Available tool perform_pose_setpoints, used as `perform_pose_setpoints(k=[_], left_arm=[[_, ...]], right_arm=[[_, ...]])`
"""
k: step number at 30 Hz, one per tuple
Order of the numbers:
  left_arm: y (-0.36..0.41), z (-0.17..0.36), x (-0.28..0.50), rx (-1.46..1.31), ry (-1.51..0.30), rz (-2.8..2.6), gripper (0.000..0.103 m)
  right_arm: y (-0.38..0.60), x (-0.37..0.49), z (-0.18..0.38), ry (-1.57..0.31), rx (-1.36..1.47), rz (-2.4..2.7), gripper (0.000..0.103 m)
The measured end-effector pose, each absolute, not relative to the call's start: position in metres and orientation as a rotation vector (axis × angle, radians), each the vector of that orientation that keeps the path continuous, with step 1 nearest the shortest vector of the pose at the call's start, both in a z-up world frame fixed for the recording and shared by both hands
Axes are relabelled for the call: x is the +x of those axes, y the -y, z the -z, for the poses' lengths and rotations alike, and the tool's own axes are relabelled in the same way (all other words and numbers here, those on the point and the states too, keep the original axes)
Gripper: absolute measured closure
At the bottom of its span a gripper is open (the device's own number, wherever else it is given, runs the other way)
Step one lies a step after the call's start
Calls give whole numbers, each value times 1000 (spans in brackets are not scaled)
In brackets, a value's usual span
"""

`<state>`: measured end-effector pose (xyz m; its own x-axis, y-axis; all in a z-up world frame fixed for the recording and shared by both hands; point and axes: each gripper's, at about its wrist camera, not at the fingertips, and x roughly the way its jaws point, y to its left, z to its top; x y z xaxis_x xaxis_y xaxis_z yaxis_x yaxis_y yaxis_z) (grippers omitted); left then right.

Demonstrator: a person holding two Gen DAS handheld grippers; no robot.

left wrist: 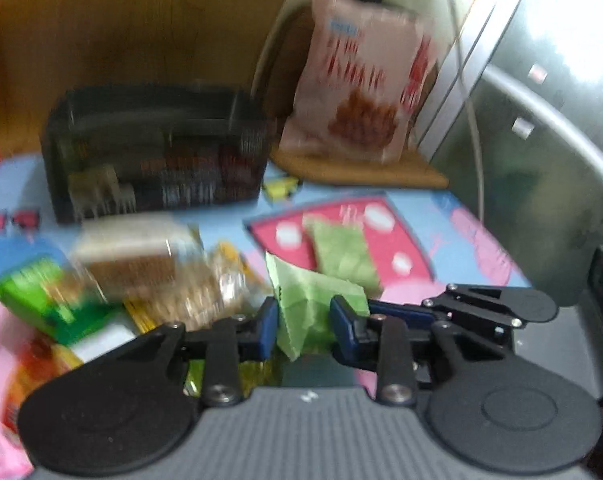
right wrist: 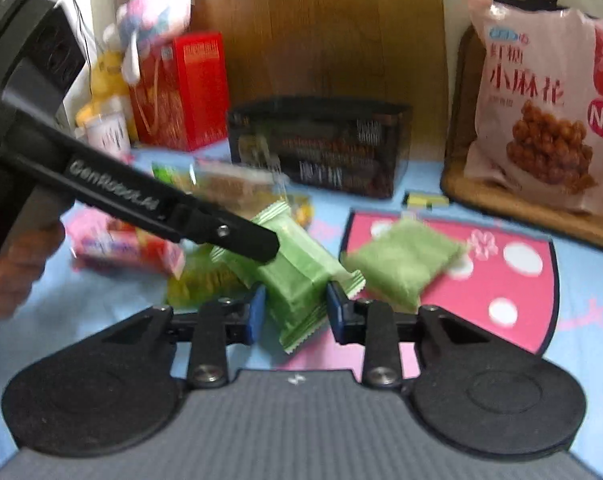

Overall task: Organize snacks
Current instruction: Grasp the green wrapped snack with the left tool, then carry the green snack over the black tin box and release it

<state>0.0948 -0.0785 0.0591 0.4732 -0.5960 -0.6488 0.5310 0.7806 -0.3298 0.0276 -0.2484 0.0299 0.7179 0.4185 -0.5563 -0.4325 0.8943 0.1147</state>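
1. Left wrist view: the left tongs [left wrist: 304, 326] stand parted, with the pale green crimped-edge snack packet [left wrist: 307, 300] between their blue pads [left wrist: 267, 330]; the blur hides whether the pads touch it, so a grip cannot be told.
2. Beyond it a second green pillow-shaped packet [left wrist: 343, 252] lies on the pink spotted patch of the blue cartoon-print tabletop [left wrist: 441, 208]; to the left sits a blurred heap of clear-wrapped biscuit packs [left wrist: 141, 256] and a bright green wrapper [left wrist: 41, 296].
3. Farther back stands a black mesh wire basket [left wrist: 157, 152] with packets inside; right of it a large pink snack bag [left wrist: 361, 80] rests upright on a wooden board [left wrist: 361, 172].
4. Right wrist view: the right tongs [right wrist: 295, 308] are open; the pale green packet [right wrist: 297, 280] lies between their pads without visible contact; the left tongs' black arm [right wrist: 173, 204] reaches in from the left, its tip on the packet's far end.
5. The second green packet [right wrist: 405, 264] lies just right, apart; the mesh basket [right wrist: 321, 144] stands behind, a red carton [right wrist: 181, 92] and pink plush toy [right wrist: 157, 12] to its left, the pink bag [right wrist: 541, 108] at right.
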Motion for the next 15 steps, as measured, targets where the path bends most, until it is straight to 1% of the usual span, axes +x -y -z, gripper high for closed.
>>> perform_pose_setpoints(k=[3, 6, 8, 9, 10, 12, 15], left_arm=[[68, -90, 110, -124, -740, 672, 74], [63, -109, 142, -129, -681, 627, 73], [61, -108, 170, -148, -691, 590, 73], [58, -105, 184, -168, -701, 570, 75], [56, -101, 196, -183, -713, 566, 76], [55, -90, 215, -196, -731, 538, 77], [50, -75, 228, -190, -755, 473, 76]], right_arm=[[247, 44, -58, -517, -39, -484, 67], [241, 84, -81, -461, -40, -491, 67], [237, 116, -86, -460, -26, -487, 67], [235, 130, -85, -459, -19, -482, 68], [229, 142, -84, -456, -25, -471, 74], [218, 159, -79, -454, -48, -446, 79], [206, 183, -69, -493, -79, -402, 78]])
